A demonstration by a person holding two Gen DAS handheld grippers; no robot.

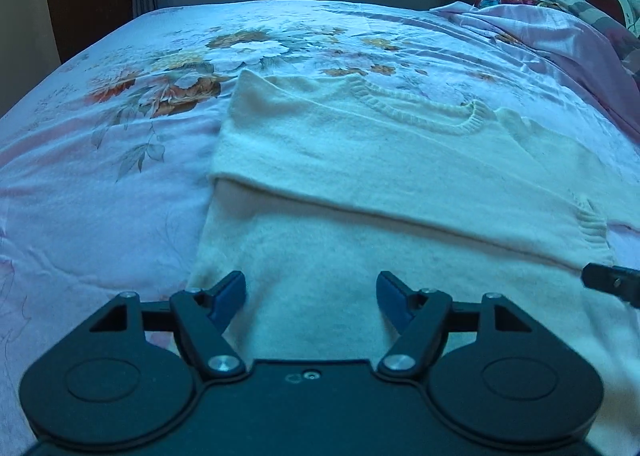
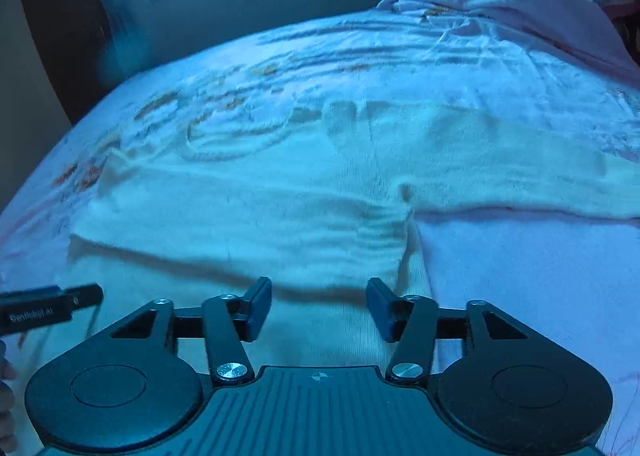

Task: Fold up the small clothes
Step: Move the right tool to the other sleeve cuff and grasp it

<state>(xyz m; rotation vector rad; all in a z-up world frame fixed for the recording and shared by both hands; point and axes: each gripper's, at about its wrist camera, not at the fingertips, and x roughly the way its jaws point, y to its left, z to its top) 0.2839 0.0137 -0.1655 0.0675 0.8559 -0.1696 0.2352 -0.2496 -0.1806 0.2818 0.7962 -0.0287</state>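
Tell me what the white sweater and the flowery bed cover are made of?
The white sweater looks like soft knitted yarn, maybe wool or acrylic: its surface is fuzzy and matte, and the neckline and cuff show ribbed knit stitches. The flowery bed cover looks like thin woven cloth, probably cotton or a blend: it is smooth, has printed flowers and fine wrinkles. The exact fibres cannot be told.

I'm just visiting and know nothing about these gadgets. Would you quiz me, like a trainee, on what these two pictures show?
1. True or false: the cream sweater lies flat on the floral bedsheet.
2. Which best describes the left hand-held gripper? A) open, with nothing pinched B) clamped on a sock C) out of view
3. Fill in: one sleeve is folded across the sweater's ____.

Key: 1 true; 2 A; 3 body. The right hand-held gripper is also open, with nothing pinched.
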